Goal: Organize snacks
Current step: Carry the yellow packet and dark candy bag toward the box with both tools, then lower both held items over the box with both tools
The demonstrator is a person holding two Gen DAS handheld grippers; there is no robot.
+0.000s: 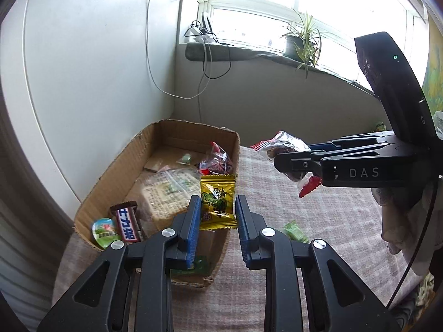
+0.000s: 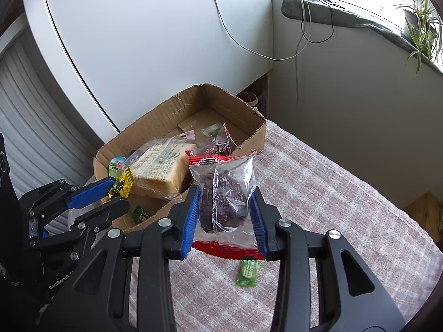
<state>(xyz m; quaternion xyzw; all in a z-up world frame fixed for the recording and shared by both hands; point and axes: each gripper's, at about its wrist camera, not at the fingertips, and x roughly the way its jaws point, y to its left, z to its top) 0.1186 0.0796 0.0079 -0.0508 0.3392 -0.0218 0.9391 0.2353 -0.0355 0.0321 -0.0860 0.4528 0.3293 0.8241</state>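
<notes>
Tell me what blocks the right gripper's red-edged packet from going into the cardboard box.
Nothing visible blocks it. The right gripper holds the red-edged packet above the cloth beside the cardboard box, whose top is open. The left gripper with its yellow packet is over the box's near end; the far end has room.

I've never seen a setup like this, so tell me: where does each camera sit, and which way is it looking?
Left wrist: rides the left gripper, looking down its fingers at the yellow packet it pinches; a sleeve shows at right.
Right wrist: rides the right gripper, which clamps a clear red-edged packet.
Both show the cardboard box and the other gripper.
</notes>
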